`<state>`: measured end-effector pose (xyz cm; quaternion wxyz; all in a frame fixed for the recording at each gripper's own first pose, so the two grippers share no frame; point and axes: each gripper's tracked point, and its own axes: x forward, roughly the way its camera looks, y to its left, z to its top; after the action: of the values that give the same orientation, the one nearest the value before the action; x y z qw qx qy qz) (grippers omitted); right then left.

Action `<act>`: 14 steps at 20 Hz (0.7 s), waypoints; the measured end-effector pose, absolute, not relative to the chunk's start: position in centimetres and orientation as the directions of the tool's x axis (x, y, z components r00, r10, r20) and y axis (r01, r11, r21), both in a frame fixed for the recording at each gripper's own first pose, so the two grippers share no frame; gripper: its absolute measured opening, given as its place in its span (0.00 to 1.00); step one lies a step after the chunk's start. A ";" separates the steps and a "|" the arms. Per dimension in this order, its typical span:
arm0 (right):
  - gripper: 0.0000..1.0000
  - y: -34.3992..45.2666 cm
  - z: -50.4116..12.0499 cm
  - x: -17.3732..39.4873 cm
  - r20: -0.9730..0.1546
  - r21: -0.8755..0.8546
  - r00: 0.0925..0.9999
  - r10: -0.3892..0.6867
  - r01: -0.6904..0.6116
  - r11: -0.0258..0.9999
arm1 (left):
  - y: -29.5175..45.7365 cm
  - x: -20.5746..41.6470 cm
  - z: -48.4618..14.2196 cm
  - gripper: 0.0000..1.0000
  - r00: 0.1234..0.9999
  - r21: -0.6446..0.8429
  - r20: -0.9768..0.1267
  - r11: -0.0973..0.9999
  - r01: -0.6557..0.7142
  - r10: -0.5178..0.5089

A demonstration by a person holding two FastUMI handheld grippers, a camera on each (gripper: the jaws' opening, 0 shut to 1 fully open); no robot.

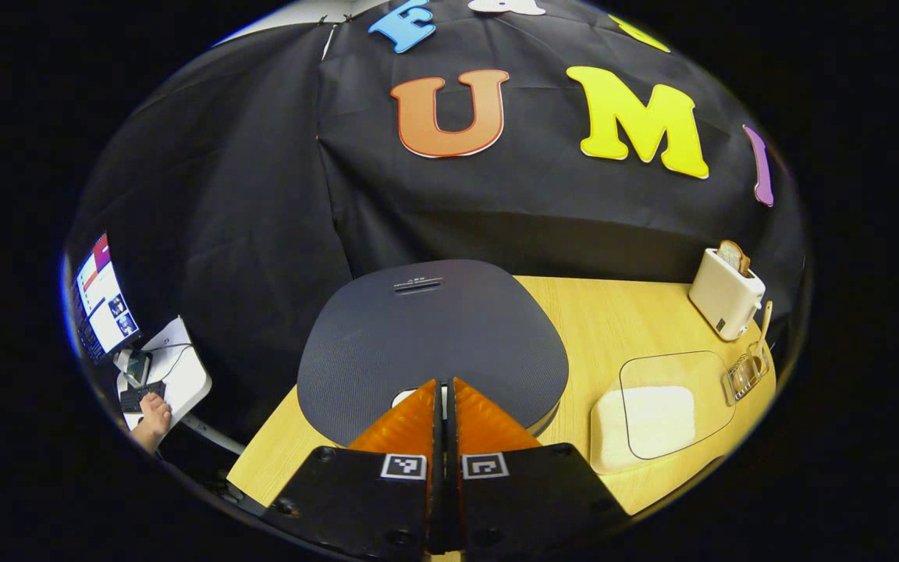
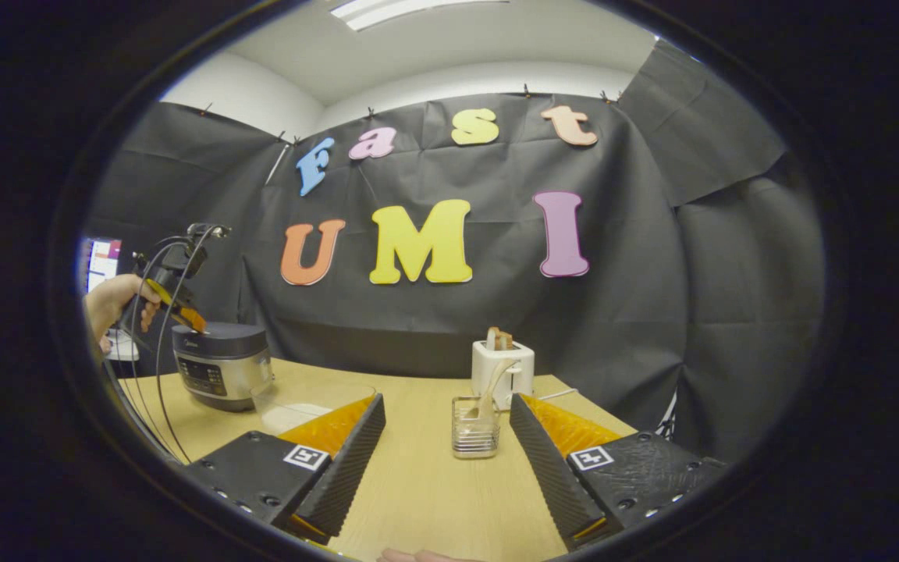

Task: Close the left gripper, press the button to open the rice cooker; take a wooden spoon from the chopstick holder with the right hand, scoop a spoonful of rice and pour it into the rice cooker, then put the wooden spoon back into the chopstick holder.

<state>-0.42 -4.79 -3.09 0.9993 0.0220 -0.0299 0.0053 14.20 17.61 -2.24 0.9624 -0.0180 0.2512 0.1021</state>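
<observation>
The rice cooker (image 1: 431, 343) sits lid down directly under the left hand-held gripper (image 1: 445, 390), whose fingers are pressed together, tips over the lid's near edge. In the right gripper view a hand (image 2: 110, 304) holds that tool tilted down onto the cooker. The wooden spoon (image 2: 494, 382) stands upright in the chopstick holder (image 2: 475, 427), just ahead of the right hand-held gripper (image 2: 445, 425), fingers spread wide above the surface (image 2: 426, 476). Beyond stands a toaster (image 2: 502, 368).

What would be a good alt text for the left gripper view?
The shut left gripper hovers just over the closed dark lid of the rice cooker, near its white button. To the right on the wooden table stand a clear container of rice, a chopstick holder and a toaster.
</observation>
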 end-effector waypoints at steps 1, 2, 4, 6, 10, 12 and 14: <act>0.96 -4.8 -3.3 -0.4 0.052 0.044 0.999 0.010 -0.013 0.999 | 17.5 14.3 -2.1 0.03 0.854 -0.002 -0.485 0.977 -0.215 0.187; 0.97 -4.8 -3.3 -0.6 0.049 0.043 0.999 0.009 -0.011 0.999 | 17.5 14.3 -2.0 0.03 0.857 -0.020 -0.479 0.974 -0.225 0.188; 0.96 -5.0 -3.0 -1.1 0.056 0.039 0.998 0.008 -0.010 0.999 | 17.7 14.1 -0.3 0.03 0.880 -0.029 -0.429 0.971 -0.237 0.202; 0.96 -5.2 -3.0 -1.4 0.065 0.032 0.998 0.004 -0.006 0.999 | 18.2 13.4 2.3 0.03 0.907 -0.014 -0.346 0.966 -0.259 0.238; 0.96 -5.8 -3.2 -1.5 0.056 0.034 0.998 -0.010 0.008 0.999 | 15.9 11.3 7.2 0.02 0.948 -0.059 -0.227 0.968 -0.243 0.224; 0.96 -6.0 -3.4 -1.5 0.048 0.042 0.999 -0.013 0.011 0.999 | 15.2 10.4 8.5 0.03 0.959 -0.062 -0.195 0.973 -0.221 0.205; 0.96 -6.2 -3.6 -1.5 0.044 0.042 0.999 -0.016 0.014 0.999 | 14.2 9.5 9.1 0.03 0.967 -0.059 -0.176 0.979 -0.196 0.183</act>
<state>-1.46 -6.16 -3.57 0.9995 0.0210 -0.0220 -0.0073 9.46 14.18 9.10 0.9910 -0.0382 0.0851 0.0958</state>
